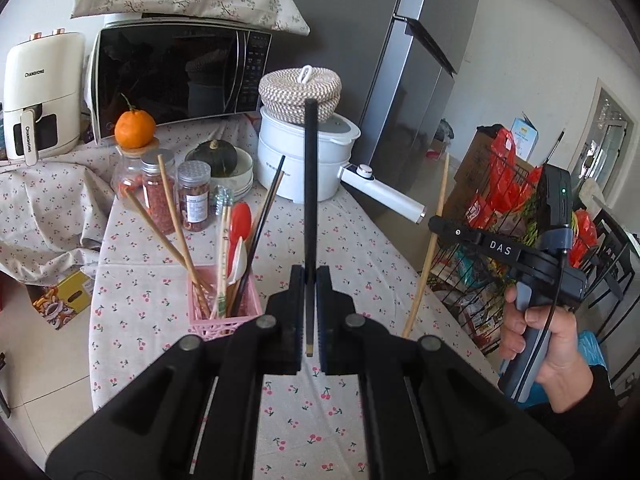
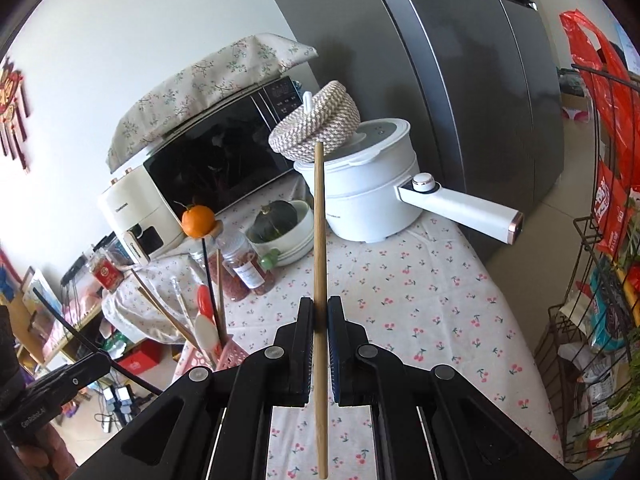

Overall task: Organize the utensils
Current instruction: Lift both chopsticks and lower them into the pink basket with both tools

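Grippers each clamp one stick low on its shaft, likely so the free end can be steered into the holder: the left gripper (image 1: 308, 300) pinches a black chopstick (image 1: 310, 184) at frame centre, the right gripper (image 2: 320, 320) a bamboo chopstick (image 2: 319, 240). Both sticks run lengthwise along the fingers, tips pointing up-frame, away from the cameras. Farther off, lower left of centre, the pink holder (image 1: 224, 314) already stands on the table (image 1: 360, 248) with other utensils.

"CHANGHONG" on air fryer (image 1: 42, 98), "DAS" on right tool (image 1: 474, 240)
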A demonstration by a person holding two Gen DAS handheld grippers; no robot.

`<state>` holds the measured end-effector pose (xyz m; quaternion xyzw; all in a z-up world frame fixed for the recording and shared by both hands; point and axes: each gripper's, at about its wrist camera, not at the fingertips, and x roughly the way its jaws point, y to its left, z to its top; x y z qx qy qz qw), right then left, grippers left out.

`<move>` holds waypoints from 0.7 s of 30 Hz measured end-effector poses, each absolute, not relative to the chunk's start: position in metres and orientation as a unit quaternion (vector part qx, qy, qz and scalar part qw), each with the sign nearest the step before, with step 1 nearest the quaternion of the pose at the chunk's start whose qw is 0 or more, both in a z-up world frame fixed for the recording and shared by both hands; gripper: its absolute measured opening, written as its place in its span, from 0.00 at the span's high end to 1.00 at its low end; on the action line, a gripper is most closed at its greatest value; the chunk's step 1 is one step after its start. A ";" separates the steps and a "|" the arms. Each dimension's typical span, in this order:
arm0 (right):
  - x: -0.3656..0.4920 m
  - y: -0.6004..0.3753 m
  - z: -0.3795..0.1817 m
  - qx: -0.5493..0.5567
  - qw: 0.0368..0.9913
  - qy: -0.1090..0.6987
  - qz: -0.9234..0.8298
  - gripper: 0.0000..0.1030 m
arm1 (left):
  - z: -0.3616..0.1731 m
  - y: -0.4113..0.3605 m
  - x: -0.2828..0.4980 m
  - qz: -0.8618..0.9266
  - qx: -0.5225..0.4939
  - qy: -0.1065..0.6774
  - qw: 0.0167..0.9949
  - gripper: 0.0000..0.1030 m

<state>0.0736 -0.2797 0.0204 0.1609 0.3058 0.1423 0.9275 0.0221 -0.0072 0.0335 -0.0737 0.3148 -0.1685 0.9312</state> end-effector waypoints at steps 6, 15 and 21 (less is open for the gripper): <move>0.079 -0.253 0.034 0.173 0.929 0.281 0.169 0.93 | 0.046 0.011 0.034 -0.163 -0.089 0.300 0.936 0.94; 0.083 -0.221 0.037 0.178 0.925 0.273 0.197 0.93 | 0.054 0.035 0.035 -0.094 -0.090 0.230 0.964 0.94; 0.085 -0.212 0.033 0.175 0.928 0.269 0.189 0.93 | 0.029 0.046 0.059 -0.061 -0.081 0.257 0.961 0.94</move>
